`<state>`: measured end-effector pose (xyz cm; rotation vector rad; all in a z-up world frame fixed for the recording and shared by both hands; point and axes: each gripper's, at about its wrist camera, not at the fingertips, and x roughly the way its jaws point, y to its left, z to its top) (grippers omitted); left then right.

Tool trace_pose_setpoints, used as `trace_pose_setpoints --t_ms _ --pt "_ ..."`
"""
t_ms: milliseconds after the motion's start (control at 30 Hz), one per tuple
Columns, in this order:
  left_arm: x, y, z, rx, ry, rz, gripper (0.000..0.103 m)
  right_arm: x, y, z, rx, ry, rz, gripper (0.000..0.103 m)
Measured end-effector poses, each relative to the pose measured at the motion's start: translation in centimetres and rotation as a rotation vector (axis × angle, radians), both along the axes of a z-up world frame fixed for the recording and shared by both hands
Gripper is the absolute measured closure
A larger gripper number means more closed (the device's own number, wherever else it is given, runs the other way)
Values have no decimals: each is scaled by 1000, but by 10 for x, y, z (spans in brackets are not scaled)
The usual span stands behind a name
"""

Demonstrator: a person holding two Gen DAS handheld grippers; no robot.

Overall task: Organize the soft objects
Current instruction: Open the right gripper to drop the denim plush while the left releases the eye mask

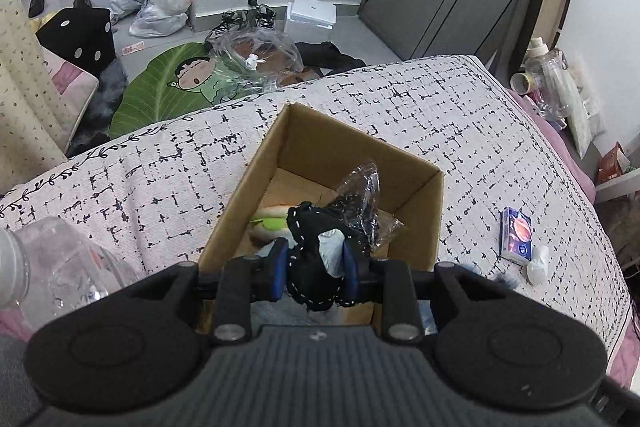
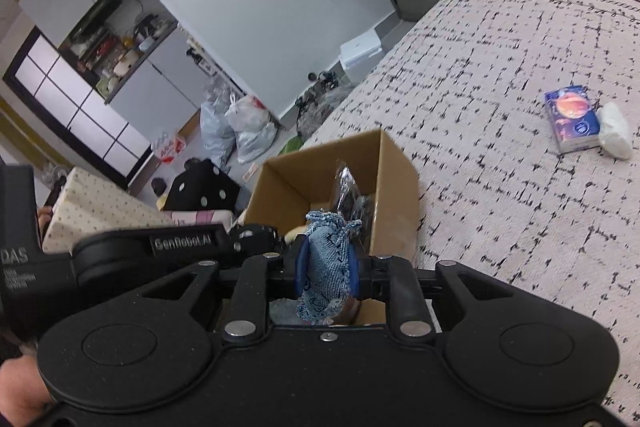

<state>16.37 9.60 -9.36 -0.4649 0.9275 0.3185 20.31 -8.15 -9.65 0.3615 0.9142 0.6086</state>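
An open cardboard box stands on the patterned bed cover. My left gripper hangs over the box's near side, shut on a black soft item with white stitching. Inside the box lie a green and white soft toy and crinkled clear plastic. In the right wrist view my right gripper is shut on a blue denim soft piece, just in front of the same box. The left gripper's black body shows at its left.
A blue tissue pack and a white wad lie on the bed cover right of the box. A clear plastic bottle lies at the near left. Bags, shoes and a green leaf rug are on the floor beyond.
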Motion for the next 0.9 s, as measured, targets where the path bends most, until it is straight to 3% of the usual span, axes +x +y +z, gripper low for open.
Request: trace_pose_setpoints --t_ms 133,267,900 --pt "-2 1 1 -2 -5 5 75 -1 3 -4 1 31 19 76" --pt "-3 1 1 -2 -5 7 75 -3 2 -2 13 40 22 60" --pt "14 -25 -6 7 21 -37 74 14 -43 -1 37 75 -117 60"
